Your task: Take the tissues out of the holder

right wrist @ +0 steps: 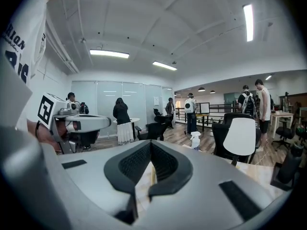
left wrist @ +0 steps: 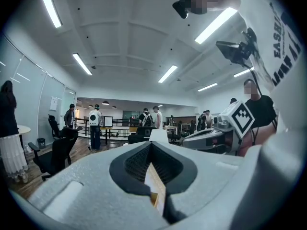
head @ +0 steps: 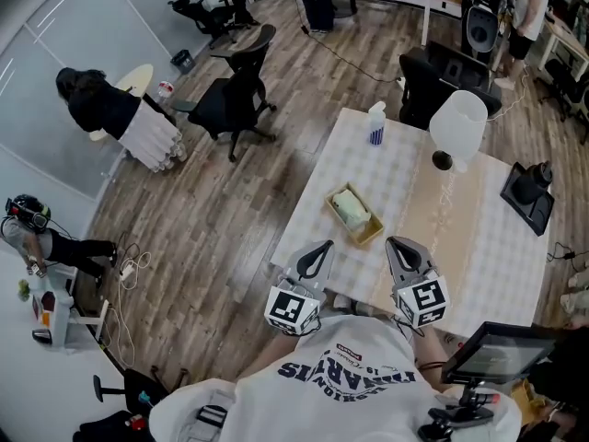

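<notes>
So far nothing is done: the tissues (head: 350,208) lie in the holder (head: 372,237) on the table (head: 414,178), apart from both grippers. The left gripper (head: 321,247) and right gripper (head: 397,243) (2 pairs of jaws, each closed together on nothing) hover at the near edge. Reaching, gripping and pulling all remain.

The floor (head: 221,219) is brown wood. Black office chairs (head: 225,104) stand on it (one near a small round table (head: 138,79)). Long lights (right wrist: 109,53) shine on the white ceiling (right wrist: 158,23), and one wall (right wrist: 139,99) is glass.
</notes>
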`<action>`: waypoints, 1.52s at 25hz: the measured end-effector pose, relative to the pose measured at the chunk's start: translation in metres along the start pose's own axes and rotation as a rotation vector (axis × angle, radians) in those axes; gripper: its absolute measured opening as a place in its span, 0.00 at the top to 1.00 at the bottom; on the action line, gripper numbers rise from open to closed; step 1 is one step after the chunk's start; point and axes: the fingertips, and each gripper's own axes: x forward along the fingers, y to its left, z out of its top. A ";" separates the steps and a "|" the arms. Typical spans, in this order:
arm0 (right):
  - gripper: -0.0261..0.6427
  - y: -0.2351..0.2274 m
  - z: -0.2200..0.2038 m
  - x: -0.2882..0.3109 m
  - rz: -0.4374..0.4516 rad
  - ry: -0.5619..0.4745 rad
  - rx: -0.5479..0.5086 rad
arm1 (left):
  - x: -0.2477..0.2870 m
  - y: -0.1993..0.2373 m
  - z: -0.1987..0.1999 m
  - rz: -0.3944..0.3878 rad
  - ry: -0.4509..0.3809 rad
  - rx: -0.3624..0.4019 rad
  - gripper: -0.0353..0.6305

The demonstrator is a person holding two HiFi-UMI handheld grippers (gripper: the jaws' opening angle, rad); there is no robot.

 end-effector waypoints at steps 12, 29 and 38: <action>0.76 0.009 -0.062 0.093 0.116 0.247 -0.185 | -0.018 0.022 -0.004 0.061 -0.027 -0.031 0.94; 0.53 -0.013 -0.177 0.229 0.135 0.584 -0.350 | -0.052 0.047 -0.013 0.169 -0.001 -0.055 0.94; 0.53 -0.037 -0.251 0.270 0.091 0.746 -0.380 | -0.061 0.058 -0.018 0.214 0.011 -0.050 0.94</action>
